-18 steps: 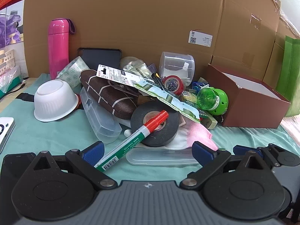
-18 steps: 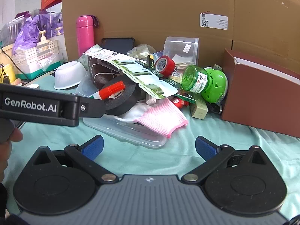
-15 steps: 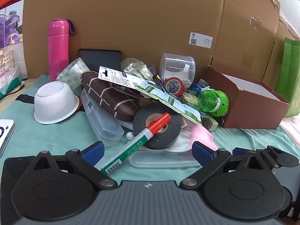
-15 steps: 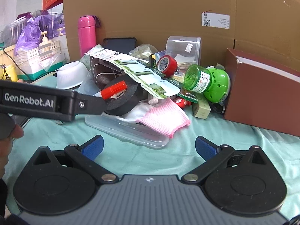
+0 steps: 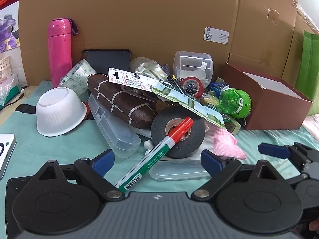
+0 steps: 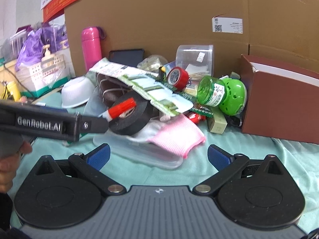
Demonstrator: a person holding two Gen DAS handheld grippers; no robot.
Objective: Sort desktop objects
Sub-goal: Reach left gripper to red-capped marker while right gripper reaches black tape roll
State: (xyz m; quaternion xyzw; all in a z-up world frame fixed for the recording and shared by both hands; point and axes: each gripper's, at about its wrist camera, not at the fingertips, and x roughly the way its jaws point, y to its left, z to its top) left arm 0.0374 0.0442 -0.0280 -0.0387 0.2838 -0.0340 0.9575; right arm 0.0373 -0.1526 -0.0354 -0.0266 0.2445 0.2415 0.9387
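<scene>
A heap of desk objects lies on the teal cloth. A red-capped marker point(image 5: 157, 151) leans on a black tape roll point(image 5: 177, 135), its barrel end between my left gripper's point(image 5: 157, 160) open fingers, not clamped. Behind are a brown glasses case point(image 5: 121, 103), a clear plastic case point(image 5: 113, 127), a pink glove point(image 5: 225, 143), a red tape roll point(image 5: 192, 85) and a green bottle point(image 5: 235, 102). My right gripper point(image 6: 158, 156) is open and empty in front of the pink glove point(image 6: 177, 137). The left gripper's body point(image 6: 53, 123) crosses the right wrist view toward the marker point(image 6: 121, 107).
A white bowl point(image 5: 58, 111) lies upside down at the left, with a pink flask point(image 5: 59, 49) behind it. An open brown box point(image 5: 267, 99) stands at the right. A cardboard wall point(image 5: 159, 20) closes the back. A white device point(image 5: 6, 151) sits at the far left edge.
Both grippers have pulled back slightly from the heap and stay open. The marker still leans on the black tape roll. Nothing in the heap has been lifted.
</scene>
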